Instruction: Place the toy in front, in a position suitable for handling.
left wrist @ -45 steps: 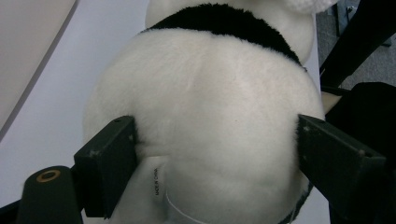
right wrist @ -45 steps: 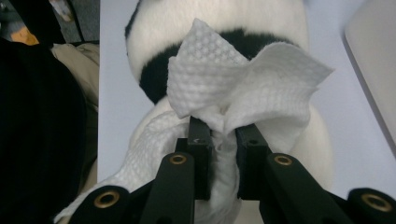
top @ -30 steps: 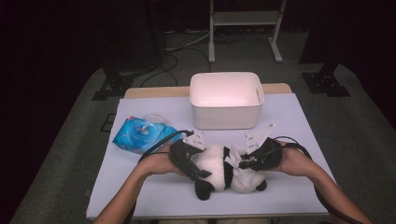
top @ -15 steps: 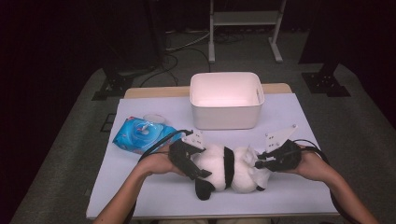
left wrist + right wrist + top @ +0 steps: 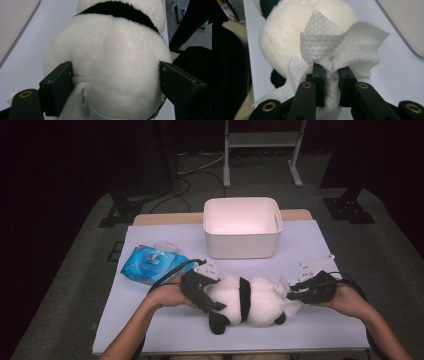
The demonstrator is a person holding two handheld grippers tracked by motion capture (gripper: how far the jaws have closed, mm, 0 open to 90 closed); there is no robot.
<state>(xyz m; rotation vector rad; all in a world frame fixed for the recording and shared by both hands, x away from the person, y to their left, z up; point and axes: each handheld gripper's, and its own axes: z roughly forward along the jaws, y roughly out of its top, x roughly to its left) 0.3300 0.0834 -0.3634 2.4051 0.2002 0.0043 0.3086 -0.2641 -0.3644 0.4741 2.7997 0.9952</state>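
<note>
A black-and-white plush panda lies on its side on the white table near the front edge. My left gripper is shut on the panda's white body, one jaw pressing into each side of the fur. My right gripper is shut on a crumpled white wipe. The wipe sits bunched at the panda's right end, close against the fur.
A white plastic bin stands behind the panda at the table's middle. A blue pack of wipes lies at the left. The table's front edge runs just below the panda. Dark floor, cables and a metal stand lie beyond.
My right gripper has slid rightward along the panda with the wipe, from the toy's middle to its right end. The left gripper has stayed on the panda.
</note>
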